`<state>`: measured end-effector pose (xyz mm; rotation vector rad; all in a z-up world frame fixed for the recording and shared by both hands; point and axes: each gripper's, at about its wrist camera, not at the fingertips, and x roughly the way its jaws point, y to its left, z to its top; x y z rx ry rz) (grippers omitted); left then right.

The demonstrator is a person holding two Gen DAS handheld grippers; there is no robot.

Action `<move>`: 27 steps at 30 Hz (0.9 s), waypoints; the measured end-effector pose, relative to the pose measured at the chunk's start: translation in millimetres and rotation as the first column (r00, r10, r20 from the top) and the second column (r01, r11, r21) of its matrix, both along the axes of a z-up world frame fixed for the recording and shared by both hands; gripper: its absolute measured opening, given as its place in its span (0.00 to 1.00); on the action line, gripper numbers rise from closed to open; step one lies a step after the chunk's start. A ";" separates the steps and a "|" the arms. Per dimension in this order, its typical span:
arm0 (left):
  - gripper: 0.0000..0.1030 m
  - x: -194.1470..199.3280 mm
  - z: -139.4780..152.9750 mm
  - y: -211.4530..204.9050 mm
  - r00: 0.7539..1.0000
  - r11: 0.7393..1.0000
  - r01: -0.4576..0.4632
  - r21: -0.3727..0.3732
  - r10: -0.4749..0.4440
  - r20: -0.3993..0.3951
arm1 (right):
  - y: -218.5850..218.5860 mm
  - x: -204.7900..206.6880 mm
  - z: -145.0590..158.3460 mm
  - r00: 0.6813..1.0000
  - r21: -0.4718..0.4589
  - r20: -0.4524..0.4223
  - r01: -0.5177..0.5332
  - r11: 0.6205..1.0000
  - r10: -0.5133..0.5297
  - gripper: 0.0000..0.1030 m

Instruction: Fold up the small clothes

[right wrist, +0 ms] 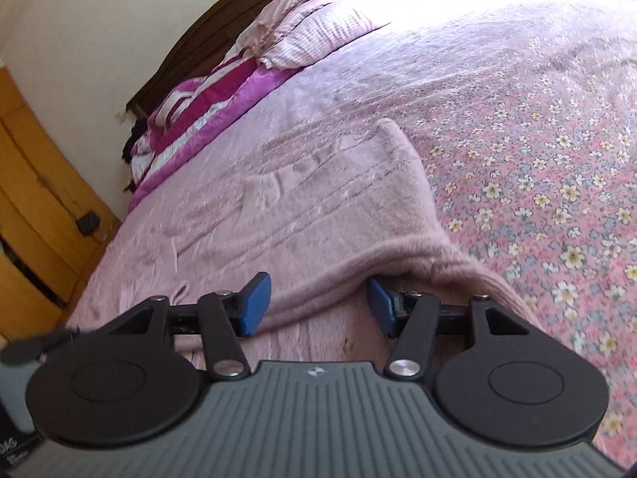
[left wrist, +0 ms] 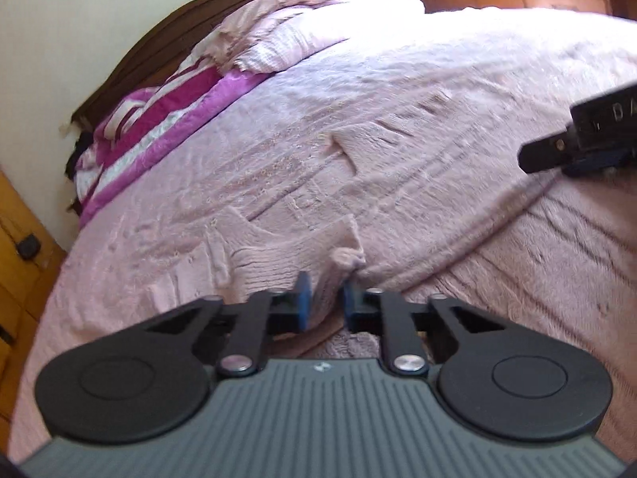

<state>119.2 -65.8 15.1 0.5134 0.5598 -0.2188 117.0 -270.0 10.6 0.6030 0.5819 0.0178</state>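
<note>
On bed, left claw (left wrist: 326, 298) is pinching soft, limp pink garment (left wrist: 278, 247) edge; right claw (right wrist: 318, 302) is gaping around its hem.

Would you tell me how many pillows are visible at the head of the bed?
1, as far as shows: a pale pink pillow beside the dark headboard, lying partly on the magenta striped quilt. Others may be hidden in the glare.

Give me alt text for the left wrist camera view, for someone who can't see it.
The left gripper pinches the near edge of a pink knit garment lying on a pink bedspread. Pillows and a magenta blanket sit by the dark headboard; the right gripper enters at the right edge.
</note>
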 end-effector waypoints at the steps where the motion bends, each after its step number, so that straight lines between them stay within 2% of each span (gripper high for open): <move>1: 0.11 0.9 2.2 4.1 1.000 0.999 -0.026 -0.025 0.026 0.006 | -1.2 1.2 -0.6 1.000 0.002 0.001 0.012 1.000 -0.012 0.54; 2: 0.11 2.5 5.2 9.4 0.998 0.997 -0.059 -0.050 0.059 0.010 | -1.8 1.6 -0.6 1.000 -0.003 0.002 0.029 1.000 -0.029 0.46; 4: 0.11 5.7 12.7 25.0 0.991 0.985 -0.131 -0.116 0.133 0.014 | -7.6 2.9 -2.5 0.998 -0.011 -0.002 0.064 0.998 -0.064 0.18; 6: 0.11 8.2 20.6 43.6 0.978 0.962 -0.201 -0.186 0.208 0.018 | -15.6 1.5 -6.5 0.997 0.035 0.007 0.075 0.997 -0.076 0.13; 8: 0.11 9.9 26.0 61.9 0.965 0.939 -0.251 -0.234 0.263 0.020 | -19.7 -0.8 -7.6 0.995 0.044 0.018 0.096 0.994 -0.096 0.11; 12: 0.11 14.2 27.0 93.9 0.935 0.898 -0.345 -0.273 0.355 -0.014 | -23.3 -3.4 -5.6 0.991 0.022 0.041 0.126 0.992 -0.127 0.10; 17: 0.15 14.4 13.8 124.2 0.908 0.844 -0.418 -0.335 0.393 -0.145 | -24.8 -5.2 -1.1 0.984 -0.019 0.063 0.165 0.986 -0.164 0.10; 20: 0.29 10.0 5.2 126.8 0.896 0.837 -0.443 -0.320 0.410 -0.169 | -27.3 -6.4 -2.7 0.982 -0.026 0.061 0.181 0.983 -0.180 0.10; 22: 0.44 7.7 4.3 127.2 0.892 0.839 -0.452 -0.303 0.426 -0.151 | -27.9 -5.5 -4.4 0.982 -0.032 0.054 0.181 0.983 -0.179 0.10; 24: 0.51 6.9 3.8 129.4 0.887 0.837 -0.462 -0.294 0.437 -0.148 | -27.5 -4.1 -6.2 0.986 -0.042 0.036 0.167 0.985 -0.166 0.10; 27: 0.53 7.7 5.1 136.4 0.881 0.825 -0.473 -0.309 0.443 -0.167 | -30.6 -5.5 -7.6 0.985 -0.016 0.026 0.168 0.986 -0.168 0.11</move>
